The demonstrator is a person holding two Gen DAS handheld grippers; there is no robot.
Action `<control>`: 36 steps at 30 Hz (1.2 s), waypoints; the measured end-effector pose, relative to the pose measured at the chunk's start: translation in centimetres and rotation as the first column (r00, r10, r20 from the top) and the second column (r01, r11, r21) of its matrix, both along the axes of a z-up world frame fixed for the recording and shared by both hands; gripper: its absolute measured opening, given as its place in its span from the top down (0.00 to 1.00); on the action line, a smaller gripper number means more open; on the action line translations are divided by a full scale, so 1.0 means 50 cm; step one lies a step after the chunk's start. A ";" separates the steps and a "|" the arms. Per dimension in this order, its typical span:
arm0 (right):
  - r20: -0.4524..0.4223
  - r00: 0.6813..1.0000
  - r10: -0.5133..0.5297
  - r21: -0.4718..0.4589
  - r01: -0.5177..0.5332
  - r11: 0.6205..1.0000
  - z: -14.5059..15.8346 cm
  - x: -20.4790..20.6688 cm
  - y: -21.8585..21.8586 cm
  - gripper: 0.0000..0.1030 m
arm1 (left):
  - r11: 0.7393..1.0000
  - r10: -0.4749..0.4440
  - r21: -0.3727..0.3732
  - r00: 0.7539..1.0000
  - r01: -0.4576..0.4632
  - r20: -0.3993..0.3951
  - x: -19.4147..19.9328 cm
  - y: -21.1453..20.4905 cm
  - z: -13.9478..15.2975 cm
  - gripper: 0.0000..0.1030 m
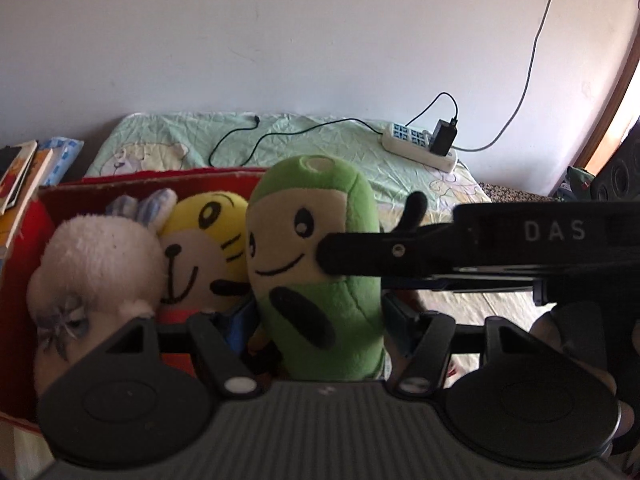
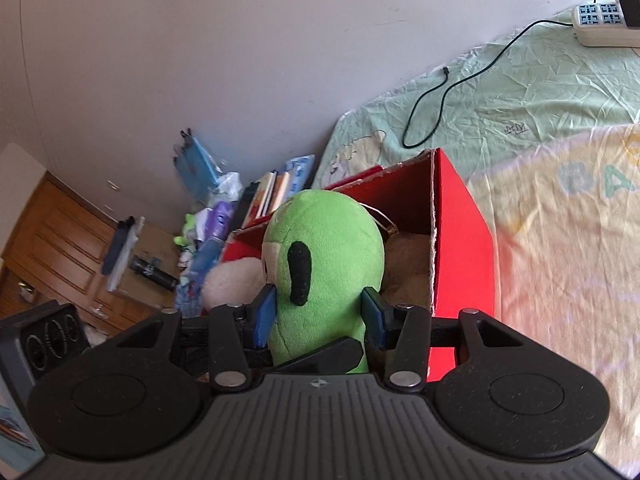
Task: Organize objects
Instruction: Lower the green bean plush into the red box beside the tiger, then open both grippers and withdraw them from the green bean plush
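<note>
A green plush toy [image 1: 316, 240] with a smiling face stands upright over the open red cardboard box [image 1: 24, 248]. My left gripper [image 1: 318, 318] closes on its lower body, blue pads at both sides. My right gripper [image 2: 320, 314] is shut on the same green plush toy [image 2: 324, 240], and its black finger [image 1: 352, 256] crosses the toy's face from the right. A white plush [image 1: 96, 264] and a yellow tiger plush [image 1: 204, 240] sit in the box beside it. A beige plush [image 2: 408, 256] lies deeper in the red cardboard box [image 2: 460, 220].
The box rests on a bed with a pale green sheet [image 1: 320, 148]. A white power strip [image 1: 420, 146] with a charger and a black cable [image 1: 240, 140] lie near the wall. Books [image 2: 268, 196] stand left of the box, with a wooden cabinet [image 2: 60, 240] beyond.
</note>
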State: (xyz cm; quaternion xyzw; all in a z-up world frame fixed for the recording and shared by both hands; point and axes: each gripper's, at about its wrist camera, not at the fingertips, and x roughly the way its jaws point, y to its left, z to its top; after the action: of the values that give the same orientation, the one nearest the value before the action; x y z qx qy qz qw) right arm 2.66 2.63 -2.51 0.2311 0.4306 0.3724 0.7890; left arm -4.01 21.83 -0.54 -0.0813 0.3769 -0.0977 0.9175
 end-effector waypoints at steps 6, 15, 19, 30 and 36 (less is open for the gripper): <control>-0.012 0.998 -0.054 -0.053 0.053 0.997 -0.020 -0.001 0.012 0.55 | 0.998 -0.060 0.021 0.998 0.061 -0.014 0.004 0.007 -0.022 0.33; -0.009 0.992 -0.122 -0.038 0.122 0.992 -0.019 -0.013 0.013 0.48 | 0.991 -0.132 0.016 0.991 0.132 -0.013 -0.001 0.018 -0.010 0.15; 0.044 0.982 -0.182 -0.048 0.184 0.982 0.003 -0.038 0.007 0.44 | 0.992 -0.128 0.009 0.992 0.128 -0.003 -0.006 0.035 0.009 0.10; 0.121 0.951 -0.284 -0.071 0.294 0.953 0.025 -0.090 -0.013 0.42 | 0.997 -0.067 0.035 0.997 0.069 -0.036 -0.008 0.048 0.028 0.08; 0.158 0.935 -0.317 -0.062 0.330 0.942 0.043 -0.110 -0.035 0.42 | 0.995 0.000 0.099 0.998 0.007 -0.067 -0.013 0.032 0.039 0.08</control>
State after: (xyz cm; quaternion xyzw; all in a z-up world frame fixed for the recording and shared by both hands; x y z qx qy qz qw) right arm -2.83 0.87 -0.38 0.2365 0.3438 0.2340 0.8781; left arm -4.64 23.45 1.41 -0.0382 0.4118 -0.0777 0.9071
